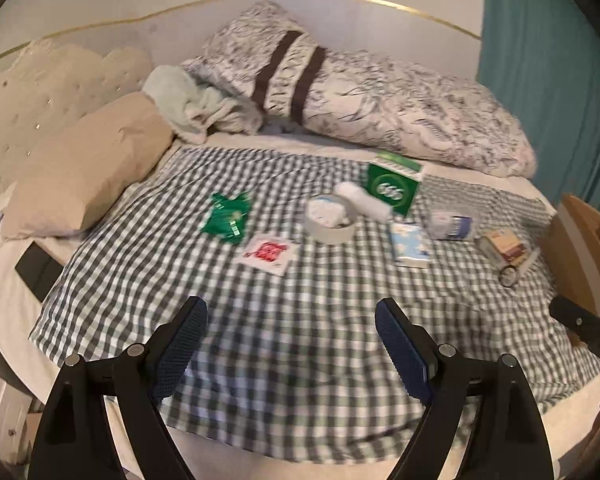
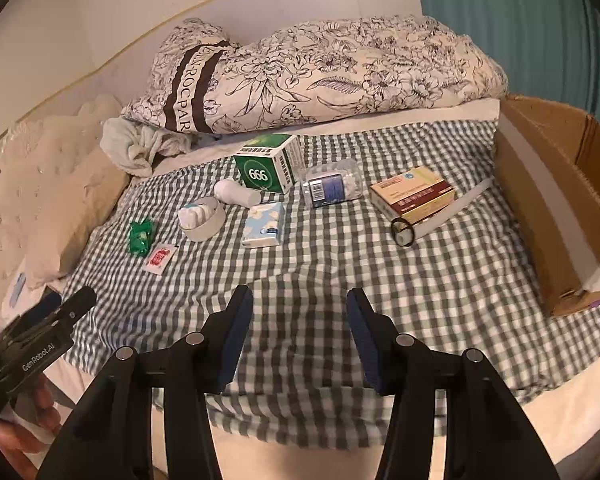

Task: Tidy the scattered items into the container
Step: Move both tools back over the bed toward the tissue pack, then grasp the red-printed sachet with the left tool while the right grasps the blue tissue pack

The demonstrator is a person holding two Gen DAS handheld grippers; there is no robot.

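The cardboard box (image 2: 556, 208) sits open at the right edge of the checked cloth (image 2: 300, 264), well apart from most items. Nine things lie scattered: one green 666 carton (image 2: 266, 168), one white roll (image 2: 236, 192), one tape ring (image 2: 202, 218), one tissue pack (image 2: 265, 225), one clear bottle (image 2: 332, 184), one red-and-cream carton (image 2: 414, 194), one tube (image 2: 436, 218), one green sachet (image 2: 140, 236) and one red sachet (image 2: 160, 258). A floral quilt (image 2: 320, 76) lies behind. Left gripper (image 1: 290, 344) gapes wide and empty; right gripper (image 2: 300, 332) stands partly open, empty.

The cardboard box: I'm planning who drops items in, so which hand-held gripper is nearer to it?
Right. The right hand-held gripper hovers beside the cardboard box; the left hand-held gripper is farther away, over the cloth's other side.
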